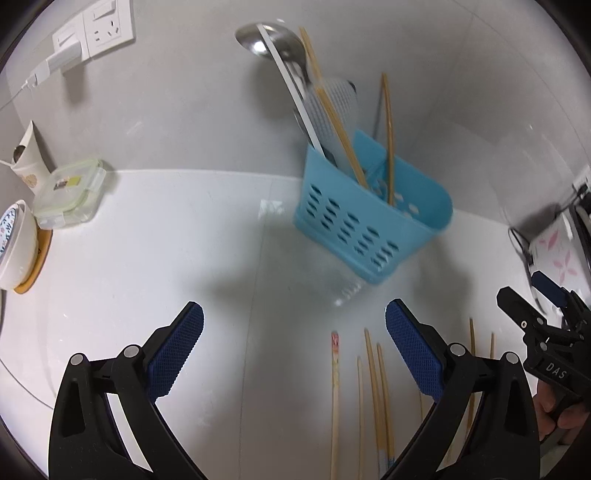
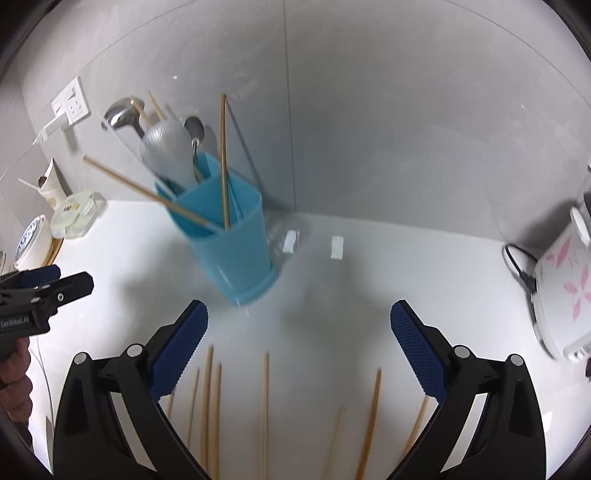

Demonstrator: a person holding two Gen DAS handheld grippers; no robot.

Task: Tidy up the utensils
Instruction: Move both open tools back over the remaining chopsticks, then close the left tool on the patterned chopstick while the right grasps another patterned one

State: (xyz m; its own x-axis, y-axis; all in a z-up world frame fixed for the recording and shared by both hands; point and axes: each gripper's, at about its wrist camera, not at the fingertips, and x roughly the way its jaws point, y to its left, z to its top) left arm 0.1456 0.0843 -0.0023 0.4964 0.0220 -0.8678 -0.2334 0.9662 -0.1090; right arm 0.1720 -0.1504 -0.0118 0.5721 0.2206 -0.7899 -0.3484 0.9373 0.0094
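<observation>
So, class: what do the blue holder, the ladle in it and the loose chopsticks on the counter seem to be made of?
Blue holder: probably plastic, judging by its even colour, moulded slots and dull sheen.
Ladle: looks like polished metal, with a mirror-bright bowl.
Chopsticks: likely bamboo or wood, pale tan and matte.

A home kitchen corner: a glossy white countertop (image 2: 369, 280) meets grey tiled walls (image 2: 388, 129) w/ a white double wall socket (image 1: 107, 29). On it stand a blue perforated plastic utensil caddy (image 1: 369, 221) w/ a steel ladle (image 1: 266, 40) & wooden chopsticks (image 2: 223, 158), a clear glass food box w/ green-edged lid (image 1: 70, 192), a white rice cooker w/ pink flowers (image 2: 561, 291), and a paper cup (image 1: 27, 158).
</observation>
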